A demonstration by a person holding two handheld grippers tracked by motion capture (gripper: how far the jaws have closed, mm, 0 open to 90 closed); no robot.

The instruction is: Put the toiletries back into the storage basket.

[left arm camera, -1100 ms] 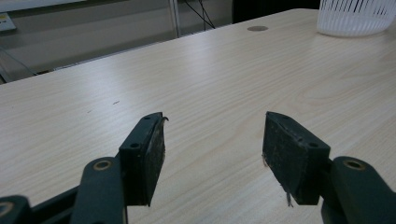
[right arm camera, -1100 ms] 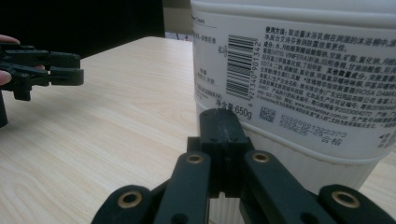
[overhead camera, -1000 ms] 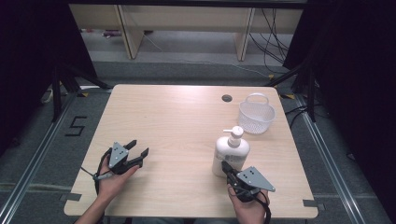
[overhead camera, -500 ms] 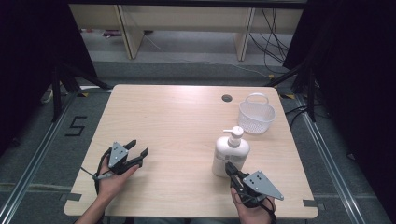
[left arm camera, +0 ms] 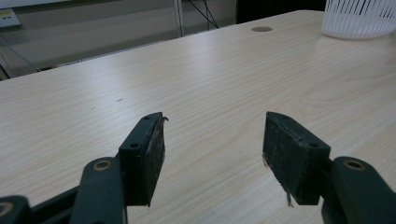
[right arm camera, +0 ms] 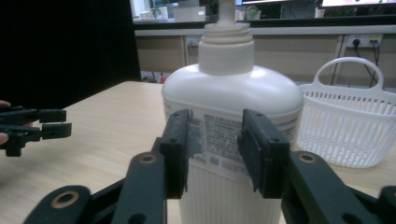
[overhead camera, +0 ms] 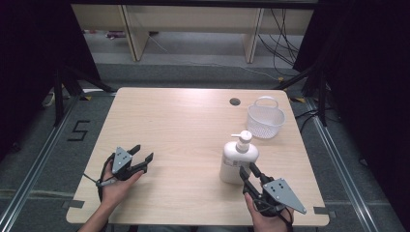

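A "5" on the floor (overhead camera: 80,131); pump bottle (right arm camera: 231,140) label print too small to read.

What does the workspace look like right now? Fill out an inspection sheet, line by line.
Surface: pale wooden table, round hole near its far edge.
Job's things: white pump bottle upright; white basket beyond it, apart.
Clutter: nothing seen.
Grippers: right gripper open, jaws before the bottle's label, not clamped; left gripper open over bare table.
Cables: a thin cable trails from the left gripper; more on the floor behind.
Surroundings: floor marking 5, black curtains.
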